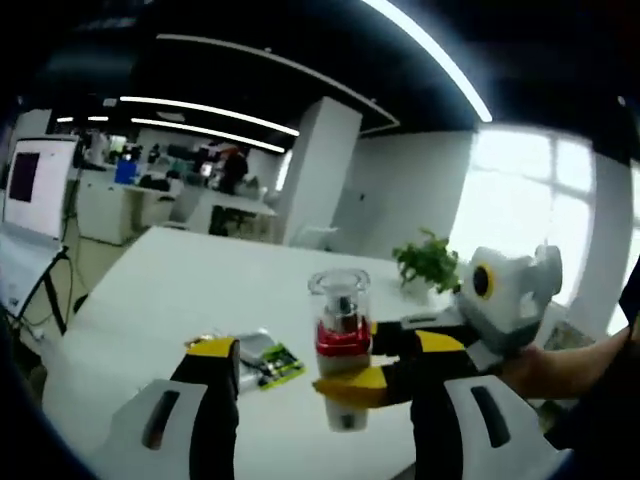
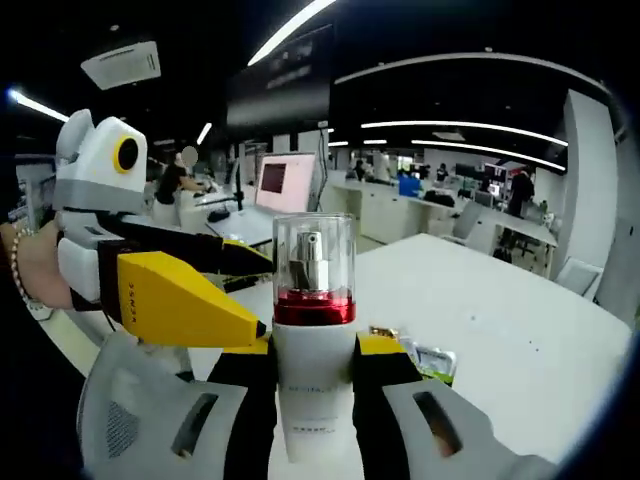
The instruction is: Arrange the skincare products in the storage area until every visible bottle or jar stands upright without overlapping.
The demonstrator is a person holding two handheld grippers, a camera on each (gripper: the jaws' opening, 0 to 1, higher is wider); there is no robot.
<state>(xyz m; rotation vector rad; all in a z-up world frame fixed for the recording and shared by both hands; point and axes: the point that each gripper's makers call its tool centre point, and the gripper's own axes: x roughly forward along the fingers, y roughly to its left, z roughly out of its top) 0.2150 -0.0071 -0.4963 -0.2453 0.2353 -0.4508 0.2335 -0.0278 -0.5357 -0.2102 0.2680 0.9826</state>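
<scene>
A white pump bottle with a red band and a clear cap is held upright above the white table. My right gripper is shut on its white body, one jaw on each side. In the left gripper view the same bottle hangs in the air ahead, with the right gripper coming in from the right and clamped on it. My left gripper is open, its jaws wide apart on either side of the bottle without touching it. The left gripper also appears from the left in the right gripper view, open beside the bottle.
Small green and silver sachets lie on the table below the bottle, also seen as sachets. A potted plant stands at the far edge. A screen and office desks stand beyond. A person's hand holds the right gripper.
</scene>
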